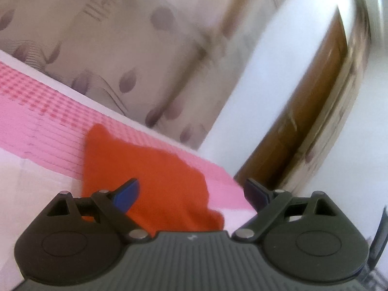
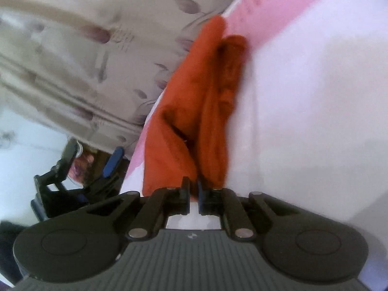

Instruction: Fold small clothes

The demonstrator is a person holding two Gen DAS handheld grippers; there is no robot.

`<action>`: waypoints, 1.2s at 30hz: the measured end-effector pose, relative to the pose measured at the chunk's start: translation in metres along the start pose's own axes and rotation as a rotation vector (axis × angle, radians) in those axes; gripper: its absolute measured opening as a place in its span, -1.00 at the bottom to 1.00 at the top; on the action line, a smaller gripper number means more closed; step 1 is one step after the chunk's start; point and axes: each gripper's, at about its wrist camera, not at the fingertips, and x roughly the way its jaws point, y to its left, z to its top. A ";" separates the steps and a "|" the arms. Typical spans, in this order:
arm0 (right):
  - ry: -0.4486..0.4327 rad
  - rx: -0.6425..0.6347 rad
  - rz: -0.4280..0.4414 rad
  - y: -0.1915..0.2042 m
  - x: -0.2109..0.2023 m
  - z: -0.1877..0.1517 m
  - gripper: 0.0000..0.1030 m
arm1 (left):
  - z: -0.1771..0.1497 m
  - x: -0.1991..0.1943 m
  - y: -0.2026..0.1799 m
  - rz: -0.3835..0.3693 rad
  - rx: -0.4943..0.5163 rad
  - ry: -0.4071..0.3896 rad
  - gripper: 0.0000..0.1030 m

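An orange-red small garment (image 1: 150, 181) lies on a pink and white bed sheet (image 1: 36, 111). In the left wrist view my left gripper (image 1: 192, 194) is open and empty, its blue-padded fingers (image 1: 128, 196) spread wide just above the garment's near part. In the right wrist view the same garment (image 2: 194, 111) hangs bunched in long folds, and my right gripper (image 2: 193, 191) is shut on its near edge. The left gripper (image 2: 106, 169) also shows at the left of the right wrist view, off the bed's edge.
A beige curtain with purple leaf print (image 1: 135, 48) hangs behind the bed. A white wall (image 1: 278, 72) and a brown wooden frame (image 1: 315, 101) stand to the right. The sheet's white part (image 2: 315, 97) spreads right of the garment.
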 end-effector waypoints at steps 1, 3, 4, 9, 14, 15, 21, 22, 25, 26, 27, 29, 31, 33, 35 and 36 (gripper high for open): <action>-0.022 -0.016 0.006 0.005 -0.004 0.002 -0.68 | -0.003 0.009 -0.001 0.006 0.026 0.022 0.82; -0.085 -0.074 -0.033 0.019 -0.016 0.013 -0.39 | -0.010 0.020 0.001 0.039 0.044 0.062 0.82; -0.113 -0.115 -0.052 0.028 -0.019 0.020 -0.19 | -0.013 0.025 0.003 0.030 0.035 0.087 0.82; -0.180 -0.198 -0.108 0.057 -0.004 0.070 0.34 | -0.029 0.034 -0.002 0.007 0.069 0.135 0.82; -0.172 -0.168 -0.254 0.042 0.044 0.119 0.36 | -0.041 0.042 -0.014 -0.013 0.144 0.178 0.82; -0.127 -0.171 -0.224 0.042 0.061 0.127 0.28 | -0.044 0.043 -0.016 -0.016 0.164 0.187 0.82; -0.033 -0.164 0.076 0.059 0.101 0.145 -0.61 | -0.052 0.038 -0.020 -0.017 0.199 0.187 0.82; -0.055 -0.136 0.118 0.054 0.096 0.147 -0.70 | -0.052 0.037 -0.019 -0.018 0.195 0.185 0.82; -0.047 0.016 0.073 -0.001 0.097 0.156 -0.69 | -0.052 0.037 -0.018 -0.020 0.181 0.190 0.82; -0.024 0.061 0.042 -0.020 0.100 0.157 -0.69 | -0.054 0.036 -0.018 -0.025 0.178 0.191 0.82; -0.025 0.075 -0.020 -0.034 0.099 0.158 -0.69 | -0.053 0.036 -0.019 -0.027 0.182 0.193 0.82; -0.059 0.056 -0.025 -0.039 0.088 0.159 -0.70 | -0.053 0.036 -0.022 -0.031 0.199 0.199 0.82; -0.113 0.008 -0.066 -0.031 0.074 0.162 -0.40 | -0.052 0.036 -0.024 -0.038 0.196 0.201 0.82; -0.161 -0.029 -0.018 -0.019 0.058 0.165 -0.19 | -0.050 0.037 -0.024 -0.042 0.185 0.206 0.82; -0.194 -0.116 0.012 0.005 0.046 0.163 -0.14 | -0.049 0.038 -0.024 -0.051 0.180 0.207 0.82; -0.184 -0.196 0.031 0.023 0.044 0.158 -0.13 | -0.049 0.039 -0.025 -0.051 0.181 0.208 0.82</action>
